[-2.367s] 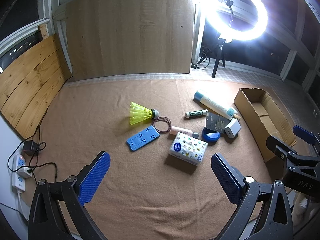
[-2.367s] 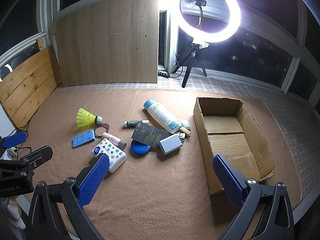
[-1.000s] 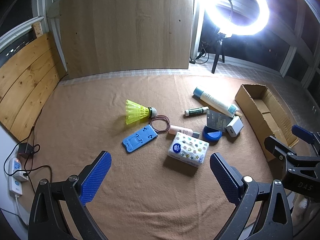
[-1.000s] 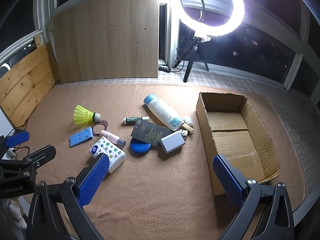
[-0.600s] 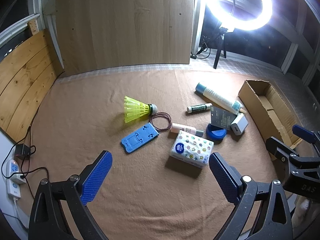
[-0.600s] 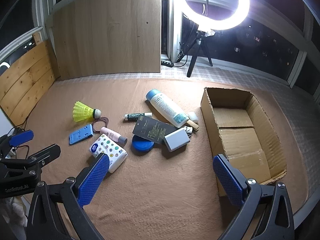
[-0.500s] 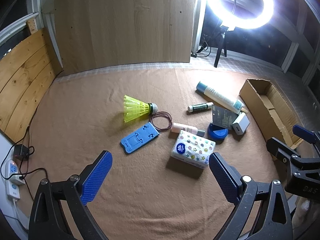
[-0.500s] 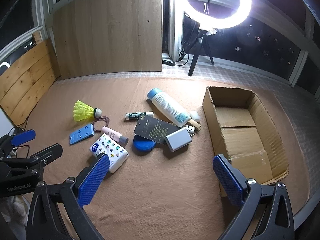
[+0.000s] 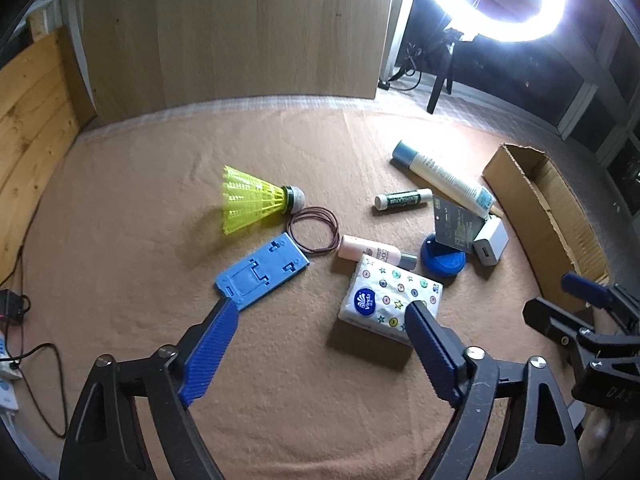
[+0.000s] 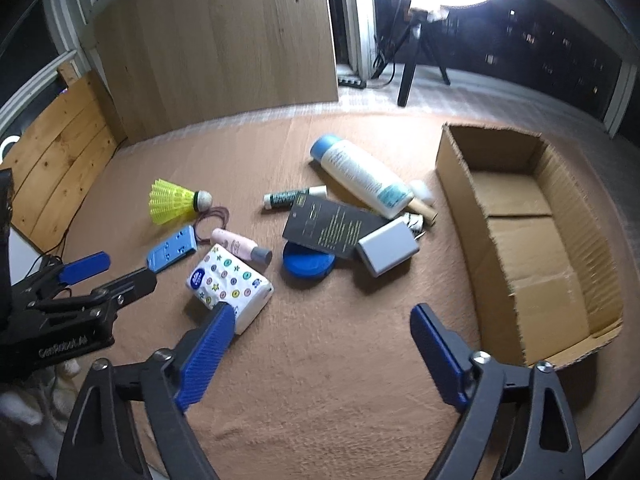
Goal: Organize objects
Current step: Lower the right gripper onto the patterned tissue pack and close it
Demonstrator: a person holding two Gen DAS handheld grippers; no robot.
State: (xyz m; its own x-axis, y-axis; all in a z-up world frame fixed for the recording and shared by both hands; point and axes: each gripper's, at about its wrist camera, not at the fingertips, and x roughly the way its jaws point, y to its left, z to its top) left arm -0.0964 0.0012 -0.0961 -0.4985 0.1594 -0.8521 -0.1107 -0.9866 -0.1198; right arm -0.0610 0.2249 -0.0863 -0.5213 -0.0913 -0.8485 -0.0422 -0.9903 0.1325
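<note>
Loose objects lie on the brown cloth: a yellow shuttlecock (image 9: 252, 205), a blue phone stand (image 9: 262, 271), a hair tie (image 9: 314, 226), a pink tube (image 9: 374, 251), a tissue pack (image 9: 390, 298), a blue lid (image 9: 442, 262), a black card (image 9: 456, 224), a white charger (image 9: 491, 240), a lip balm (image 9: 402, 199) and a white bottle (image 9: 442, 178). An open cardboard box (image 10: 528, 236) stands at the right. My left gripper (image 9: 322, 354) is open and empty, just short of the phone stand and tissue pack. My right gripper (image 10: 320, 358) is open and empty, in front of the pile.
A ring light on a tripod (image 10: 412, 60) stands behind the cloth. A wooden board (image 9: 236, 28) leans at the back, planks (image 9: 28, 108) on the left. A power strip and cables (image 9: 16, 320) lie at the left edge.
Both grippers have moved forward and down toward the objects, which now look larger. Both stay open and empty. No object has moved.
</note>
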